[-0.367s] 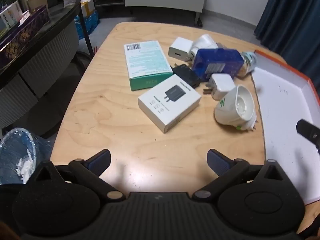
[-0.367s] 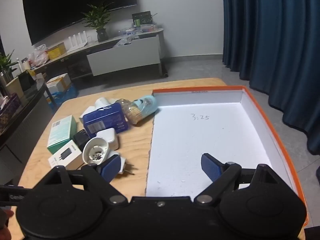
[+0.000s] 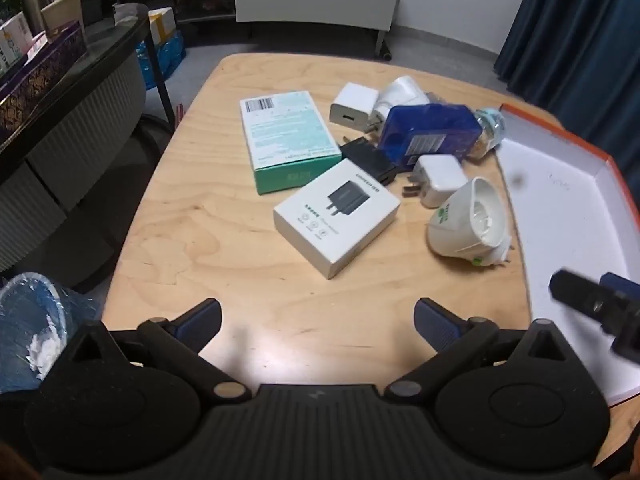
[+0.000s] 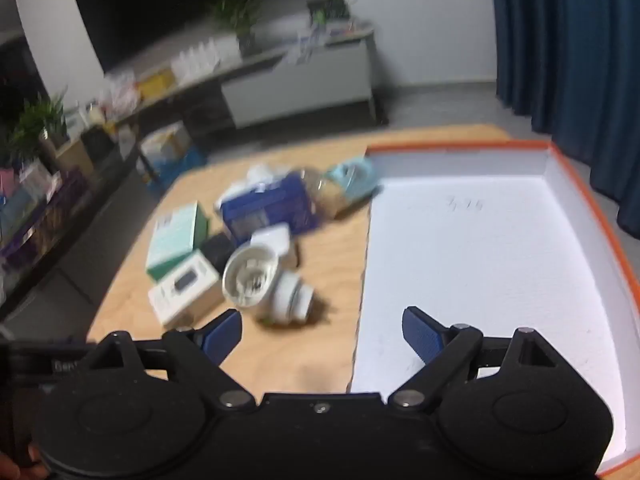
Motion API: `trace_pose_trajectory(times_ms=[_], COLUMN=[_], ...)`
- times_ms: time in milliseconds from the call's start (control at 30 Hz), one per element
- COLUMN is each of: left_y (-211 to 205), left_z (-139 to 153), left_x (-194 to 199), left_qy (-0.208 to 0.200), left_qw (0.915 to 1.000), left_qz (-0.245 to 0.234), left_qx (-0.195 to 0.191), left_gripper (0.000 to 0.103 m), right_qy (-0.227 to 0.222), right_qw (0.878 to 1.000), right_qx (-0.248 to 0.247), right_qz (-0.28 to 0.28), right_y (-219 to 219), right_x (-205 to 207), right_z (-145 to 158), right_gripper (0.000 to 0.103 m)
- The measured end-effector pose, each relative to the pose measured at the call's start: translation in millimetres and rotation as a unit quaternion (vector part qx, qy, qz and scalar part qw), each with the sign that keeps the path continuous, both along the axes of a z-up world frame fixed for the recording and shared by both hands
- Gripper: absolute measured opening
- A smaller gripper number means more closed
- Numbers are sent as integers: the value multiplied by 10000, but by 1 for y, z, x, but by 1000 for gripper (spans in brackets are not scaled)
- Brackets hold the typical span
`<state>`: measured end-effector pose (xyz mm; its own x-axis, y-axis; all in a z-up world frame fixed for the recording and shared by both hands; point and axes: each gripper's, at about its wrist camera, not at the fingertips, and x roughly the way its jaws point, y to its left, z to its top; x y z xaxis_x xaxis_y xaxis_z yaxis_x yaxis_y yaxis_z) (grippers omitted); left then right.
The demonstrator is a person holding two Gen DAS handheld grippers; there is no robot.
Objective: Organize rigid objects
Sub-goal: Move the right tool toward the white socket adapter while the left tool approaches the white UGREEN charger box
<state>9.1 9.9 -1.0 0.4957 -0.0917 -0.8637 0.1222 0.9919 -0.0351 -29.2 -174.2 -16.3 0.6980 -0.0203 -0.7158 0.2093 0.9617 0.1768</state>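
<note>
Left gripper [image 3: 318,320]: we see both blue-padded fingers spread to their widest over bare wood at the near edge of the table, with nothing between them.
Right gripper [image 4: 322,334]: we find its jaws equally wide and empty; its left pad hangs over the wood, its right pad over the white floor of the tray. The right wrist view is blurred. In the left wrist view we see one of its fingers as a dark, blurred shape at the right edge, above the tray.
Wooden table [image 3: 240,264]: we note a rounded top of pale wood carrying all the loose items in one cluster near the tray.
Tray [image 4: 592,216]: we see a shallow box, orange outside and white inside, on the right part of the table; faint handwriting marks its floor.
White cone-shaped plug [image 3: 468,220]: we place it on its side just beside the tray's left edge, nearest to both grippers.
White charger box [image 3: 336,216]: it lies flat, left of the cone, touching the green box [image 3: 288,140] behind it.
Black adapter [image 3: 370,158]: we find it wedged between the two boxes and the blue pack [image 3: 428,132].
White cube chargers [image 3: 440,178]: one lies near the cone; others sit behind the blue pack.
Clear bottle [image 3: 486,132]: we see it on its side against the tray's far corner.
</note>
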Motion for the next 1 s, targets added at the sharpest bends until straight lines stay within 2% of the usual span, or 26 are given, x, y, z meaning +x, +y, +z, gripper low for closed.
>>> trace_pose_trajectory(times_ms=[100, 167, 267, 367, 467, 600, 667, 800, 867, 1000], left_y=[1, 5, 13, 19, 14, 15, 14, 9, 8, 6], left_z=[-2, -2, -3, -2, -1, -1, -2, -8, -10, -12], left_x=[4, 7, 12, 14, 18, 26, 28, 33, 35, 36], left_qy=[35, 5, -6, -66, -160, -157, -190, -164, -215, -246], left_qw=[9998, 9997, 9998, 9999, 9993, 9993, 9991, 9987, 9984, 9982], left_qz=[-58, 90, 131, -75, -150, -322, -366, -314, -285, -275], left_qx=[166, 248, 147, 128, 299, 101, 43, 375, 441, 477], left_gripper=[103, 103, 103, 103, 103, 103, 103, 103, 103, 103], right_qy=[45, -32, 54, -192, -574, -102, 23, 191, 156, -218], right_qw=[9989, 9988, 9988, 9984, 9978, 9986, 9981, 9984, 9990, 9990], right_qx=[-462, -430, -404, -479, -333, -454, -614, -524, -418, -322], right_qz=[-117, -216, -284, -239, -67, 230, -11, 22, 23, 227], right_y=[10, 8, 9, 12, 14, 19, 19, 14, 12, 12], right_x=[-1, -1, 3, -1, -5, 11, 15, 22, 21, 15], right_z=[-1, 1, 0, -1, 2, 1, 1, -3, -5, -4], right_gripper=[102, 102, 102, 102, 102, 102, 102, 102, 102, 102])
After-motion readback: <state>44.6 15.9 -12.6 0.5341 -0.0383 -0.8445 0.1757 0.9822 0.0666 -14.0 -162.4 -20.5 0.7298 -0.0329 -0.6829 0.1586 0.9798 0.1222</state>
